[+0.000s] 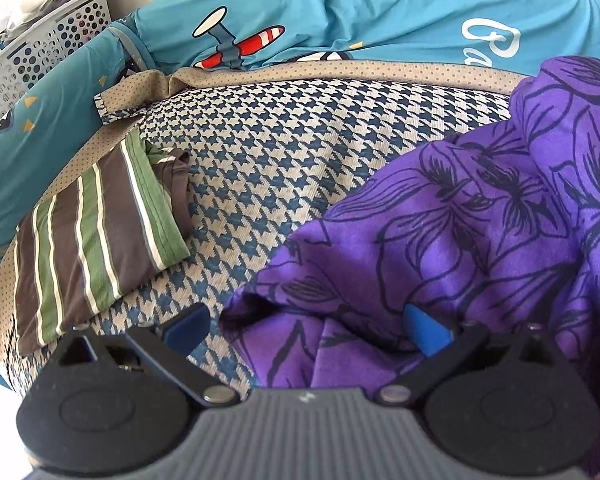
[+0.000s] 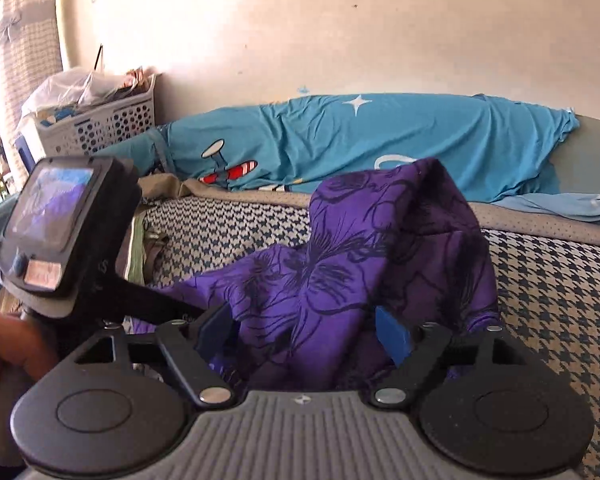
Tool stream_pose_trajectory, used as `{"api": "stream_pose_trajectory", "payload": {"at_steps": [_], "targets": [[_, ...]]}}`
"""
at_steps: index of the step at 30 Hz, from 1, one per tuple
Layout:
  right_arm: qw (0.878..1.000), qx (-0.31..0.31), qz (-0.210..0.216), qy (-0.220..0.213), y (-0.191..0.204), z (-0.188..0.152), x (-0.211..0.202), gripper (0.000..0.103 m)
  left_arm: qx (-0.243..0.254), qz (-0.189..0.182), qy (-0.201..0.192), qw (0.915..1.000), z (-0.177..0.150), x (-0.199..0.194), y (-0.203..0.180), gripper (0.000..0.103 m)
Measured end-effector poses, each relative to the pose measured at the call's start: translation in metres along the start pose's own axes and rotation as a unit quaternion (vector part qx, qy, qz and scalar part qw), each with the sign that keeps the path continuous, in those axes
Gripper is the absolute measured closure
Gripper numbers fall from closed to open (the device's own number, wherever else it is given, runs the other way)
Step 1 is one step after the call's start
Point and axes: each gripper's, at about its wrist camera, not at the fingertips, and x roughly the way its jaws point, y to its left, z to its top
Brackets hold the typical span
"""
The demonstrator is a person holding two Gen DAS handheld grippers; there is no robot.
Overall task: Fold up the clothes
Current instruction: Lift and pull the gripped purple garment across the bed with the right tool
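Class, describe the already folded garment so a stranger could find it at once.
Start at the blue-and-cream houndstooth cover spread over the bed. At its left edge lies a flat folded shirt, striped brown, green and white. The crumpled purple floral cloth beside it has no stripes.

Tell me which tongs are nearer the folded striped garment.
Left. The left tongs sit just beside the folded striped garment, which lies off their left finger. The right tongs are farther, across the purple floral cloth.
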Motion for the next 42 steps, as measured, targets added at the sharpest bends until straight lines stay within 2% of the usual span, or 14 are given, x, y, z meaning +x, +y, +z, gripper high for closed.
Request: {"api": "stream_pose_trajectory", "payload": {"at_steps": [7,9,11,14,17,24,30,36,42], "targets": [[0.997,-0.063,-0.045,0.002,0.015,-0.014,0.013,0.024,0.008,0.004,0.005,1.0000,-0.002,0.004,-0.003,0.000],[0.994,-0.085,-0.070,-0.001,0.019,-0.018,0.015,0.034,0.012,0.005,0.003,0.9999,-0.003,0.004,-0.004,0.000],[0.991,-0.098,-0.095,-0.004,0.019,-0.021,0.017,0.061,0.017,0.007,0.002,0.9998,-0.004,0.003,-0.006,0.000],[0.992,-0.074,-0.104,-0.008,0.009,-0.018,0.013,0.079,0.021,0.008,0.000,0.9998,-0.006,0.002,-0.007,0.000],[0.993,-0.043,-0.106,-0.011,-0.004,-0.014,0.007,0.089,0.024,0.007,-0.004,0.9997,-0.009,0.000,-0.006,0.000],[0.991,0.039,-0.124,-0.025,-0.029,-0.003,-0.013,0.095,0.036,-0.008,-0.023,0.9991,-0.015,-0.011,-0.007,0.000],[0.979,0.131,-0.155,-0.025,-0.067,-0.001,-0.032,0.095,0.050,-0.020,-0.040,0.9977,-0.021,-0.019,-0.008,0.000],[0.964,0.180,-0.195,-0.012,-0.098,-0.008,-0.047,0.096,0.058,-0.040,-0.039,0.9968,-0.036,-0.023,-0.012,0.000],[0.957,0.208,-0.200,0.005,-0.117,-0.018,-0.060,0.096,0.080,-0.045,-0.045,0.9947,-0.057,-0.030,-0.014,0.000]]}}
